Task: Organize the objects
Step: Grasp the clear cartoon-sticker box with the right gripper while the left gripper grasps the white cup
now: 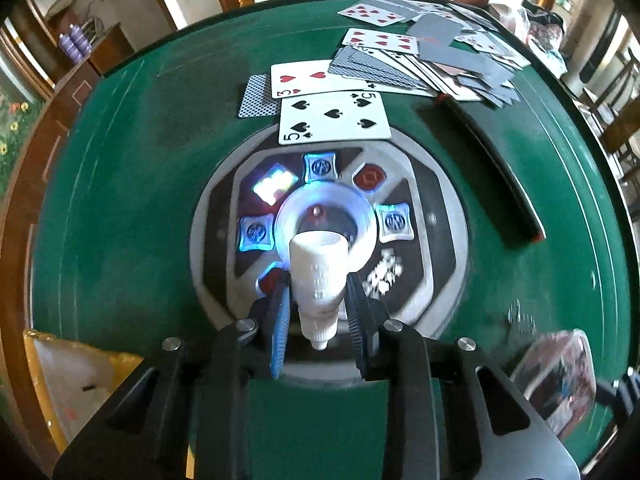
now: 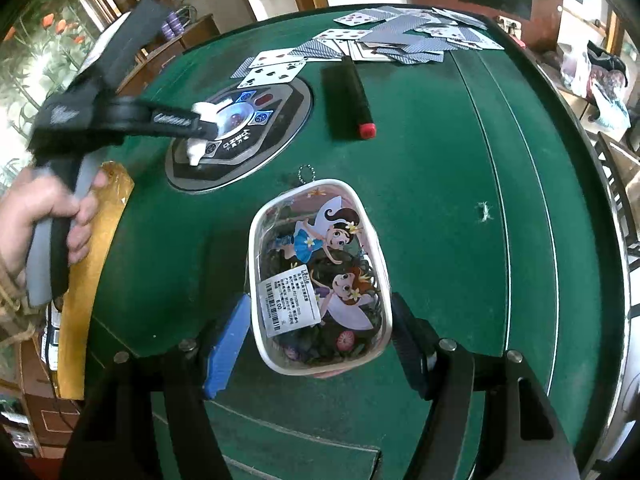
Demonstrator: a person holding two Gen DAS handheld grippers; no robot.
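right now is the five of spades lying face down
No, the five of spades lies face up on the green table, its pips and numerals showing.

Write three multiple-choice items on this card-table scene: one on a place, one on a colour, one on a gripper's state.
1. Where is the five of spades?
A. on the far edge of the round centre console
B. inside the pouch
C. under the black bar

2. What colour tips the black bar?
A. yellow
B. red
C. white

3. What does the left gripper hold?
A. nothing
B. a card
C. a white bottle

Key: 1 A, the card overlaps the console's far rim; 2 B, its near end is red; 3 C, both fingers press the bottle's sides.
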